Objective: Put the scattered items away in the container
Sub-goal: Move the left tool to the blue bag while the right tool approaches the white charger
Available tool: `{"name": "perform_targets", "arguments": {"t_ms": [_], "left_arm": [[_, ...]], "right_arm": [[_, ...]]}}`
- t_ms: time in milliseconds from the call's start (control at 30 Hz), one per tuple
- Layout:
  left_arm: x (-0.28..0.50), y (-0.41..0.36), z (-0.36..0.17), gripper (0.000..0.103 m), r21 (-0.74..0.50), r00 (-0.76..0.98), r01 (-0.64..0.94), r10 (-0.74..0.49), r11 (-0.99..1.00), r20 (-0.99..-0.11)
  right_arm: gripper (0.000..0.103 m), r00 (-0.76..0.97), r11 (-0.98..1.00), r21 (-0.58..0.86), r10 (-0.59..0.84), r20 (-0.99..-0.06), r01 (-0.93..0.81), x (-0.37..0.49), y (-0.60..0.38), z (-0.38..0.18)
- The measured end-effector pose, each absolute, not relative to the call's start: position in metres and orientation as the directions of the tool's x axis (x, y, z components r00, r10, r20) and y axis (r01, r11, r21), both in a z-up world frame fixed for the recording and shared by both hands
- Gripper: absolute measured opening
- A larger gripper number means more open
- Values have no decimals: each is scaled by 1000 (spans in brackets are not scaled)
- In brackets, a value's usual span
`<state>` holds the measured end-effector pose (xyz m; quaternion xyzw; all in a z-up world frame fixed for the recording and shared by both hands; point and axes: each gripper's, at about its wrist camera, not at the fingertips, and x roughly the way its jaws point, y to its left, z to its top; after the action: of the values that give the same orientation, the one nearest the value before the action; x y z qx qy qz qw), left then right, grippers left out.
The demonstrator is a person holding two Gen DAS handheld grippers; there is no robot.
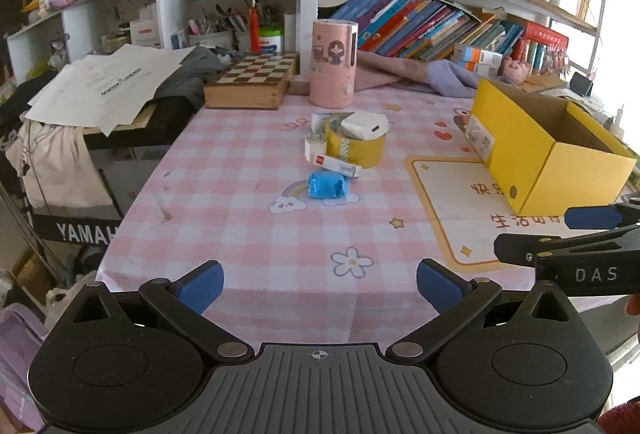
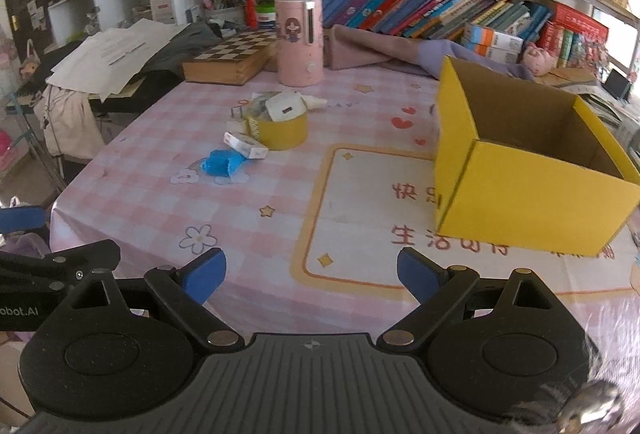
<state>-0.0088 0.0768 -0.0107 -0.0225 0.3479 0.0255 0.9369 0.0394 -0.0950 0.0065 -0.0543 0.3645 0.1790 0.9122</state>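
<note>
A: What is there to tidy?

B: A small heap near the middle of the pink checked tablecloth point(image 1: 248, 234). A wide roll of yellow tape point(image 1: 355, 148) lies flat, with a white charger block point(image 1: 365, 125) resting on top of it. A small white carton with a red end point(image 1: 335, 164) leans against the roll's near side, and a crumpled blue wrapped packet point(image 1: 327, 185) lies just in front of that, apart from the roll.

A: And the container?

B: An open yellow cardboard box point(image 2: 532, 170), brown inside, standing on the cloth to the right of the heap, well apart from it. What can be seen of its inside holds nothing.

A: The claws?

B: The left gripper point(image 1: 320, 286) has its blue pads spread wide with only cloth between them. The right gripper point(image 2: 312, 276) is likewise spread and holds nothing. Both hover over the near edge of the table.

A: Does either camera add anything?

B: The right wrist view looks further into the box and shows a white cone-shaped piece point(image 2: 314, 102) behind the roll, which the left view hides. The left view shows the right gripper's fingers point(image 1: 592, 217) entering from the right edge, in front of the box.
</note>
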Motion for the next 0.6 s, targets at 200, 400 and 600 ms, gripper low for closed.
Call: {"name": "perform_targets", "arguments": {"t_ms": [200,400,600], "left_arm": [[5,80,-13,103,-7,756,-51,34,999,-653],[24,82,-14,103,31,757,-38,49,999,-652],[45,87,-18,102,14,753,-47,45,999,-656]], "right_arm": [[93,648,910,22,312,-695,-414,57,-84,4],[90,637,889,32,351,-686,-456,86,-79,8],[75,651,887,50,373,-661,-459,109,-72,12]]}}
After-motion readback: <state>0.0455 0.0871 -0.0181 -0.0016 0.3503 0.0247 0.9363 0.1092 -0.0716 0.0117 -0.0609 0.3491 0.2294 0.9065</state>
